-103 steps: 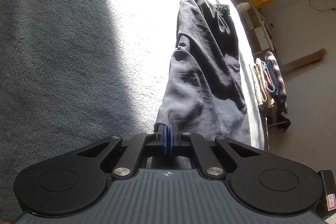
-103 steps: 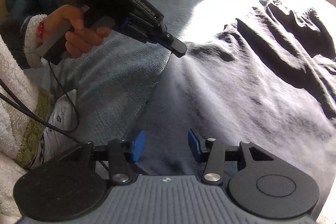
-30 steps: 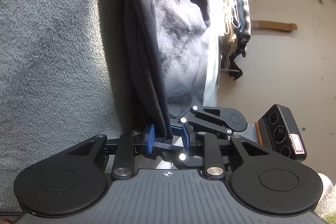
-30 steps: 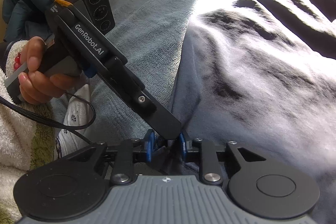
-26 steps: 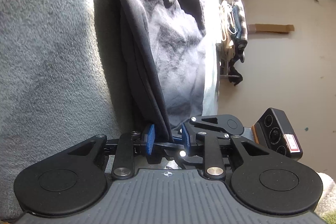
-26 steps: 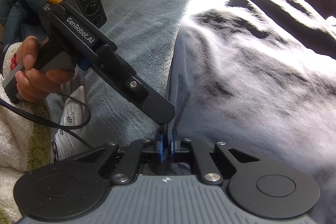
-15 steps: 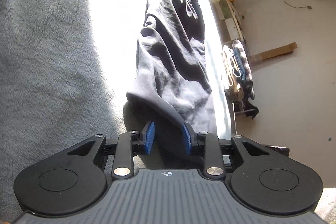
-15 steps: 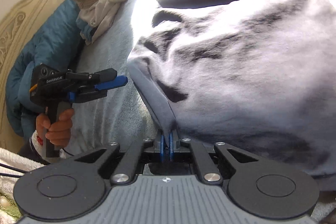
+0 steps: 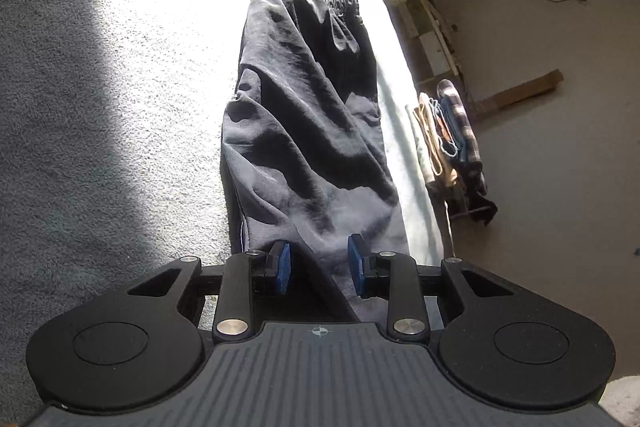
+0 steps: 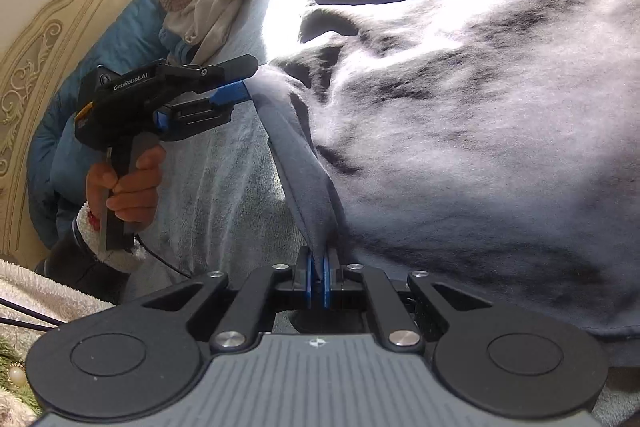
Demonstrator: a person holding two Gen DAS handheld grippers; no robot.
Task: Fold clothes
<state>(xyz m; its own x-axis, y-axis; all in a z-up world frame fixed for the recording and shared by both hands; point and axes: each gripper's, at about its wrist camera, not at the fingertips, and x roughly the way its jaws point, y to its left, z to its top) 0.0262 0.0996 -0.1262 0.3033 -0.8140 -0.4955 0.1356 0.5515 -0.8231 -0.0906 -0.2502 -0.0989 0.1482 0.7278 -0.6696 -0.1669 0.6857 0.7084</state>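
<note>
Dark grey crumpled fabric trousers (image 10: 460, 131) hem is pinched by right gripper (image 10: 316, 281), prob. for folding over; left gripper (image 9: 319, 261) is parted w/ cloth loose between.

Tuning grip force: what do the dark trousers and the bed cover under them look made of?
Trousers: thin woven fabric, perhaps cotton or a blend, matte dark grey; it creases sharply and has a gathered elastic waistband. Bed cover: plush fleece or terry, grey; nubby pile, no weave visible.
</note>
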